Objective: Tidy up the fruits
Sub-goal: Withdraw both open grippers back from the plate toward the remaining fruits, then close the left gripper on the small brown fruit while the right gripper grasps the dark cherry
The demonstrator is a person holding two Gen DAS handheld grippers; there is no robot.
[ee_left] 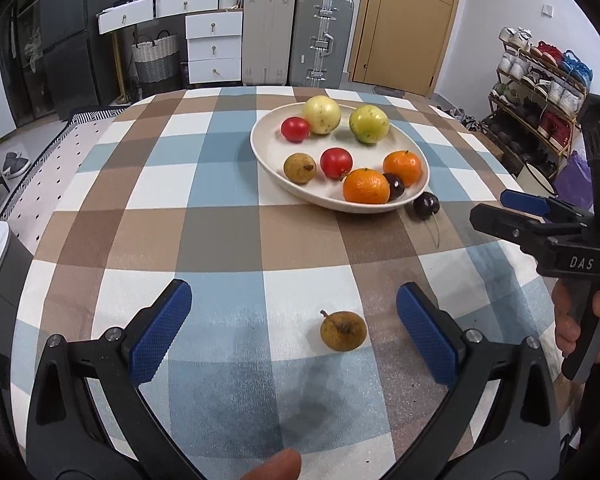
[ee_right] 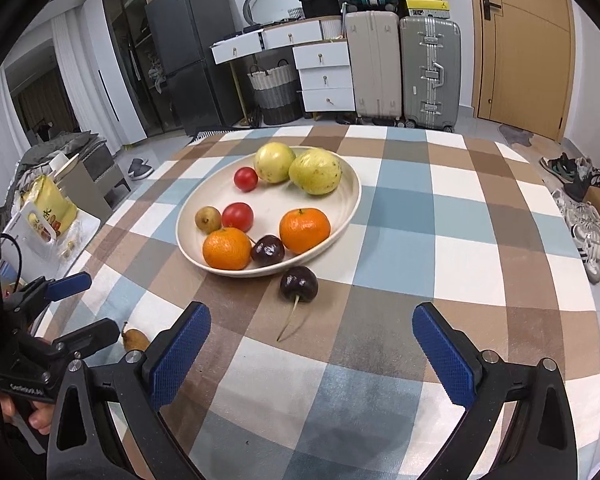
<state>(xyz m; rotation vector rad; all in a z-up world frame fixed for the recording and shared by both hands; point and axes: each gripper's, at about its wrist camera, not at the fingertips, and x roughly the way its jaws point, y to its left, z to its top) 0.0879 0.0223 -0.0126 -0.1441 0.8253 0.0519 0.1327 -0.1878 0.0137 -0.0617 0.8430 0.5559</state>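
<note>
Left wrist view: the left gripper (ee_left: 294,330), jaws spread, flanks a brown longan (ee_left: 343,330) on the checked tablecloth (ee_left: 220,236); "DAS" marks the right gripper (ee_left: 500,210), partly cut off.

Right wrist view: spread jaws face a dark cherry (ee_right: 299,283) beside the plate (ee_right: 350,200).

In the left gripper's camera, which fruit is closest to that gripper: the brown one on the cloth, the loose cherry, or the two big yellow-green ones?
1. Brown fruit, between the open fingers.
2. Loose cherry, beside the plate's near rim.
3. Yellow-green fruits, at the plate's far side.

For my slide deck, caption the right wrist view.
Open right gripper faces a dark cherry lying beside the fruit plate.
</note>
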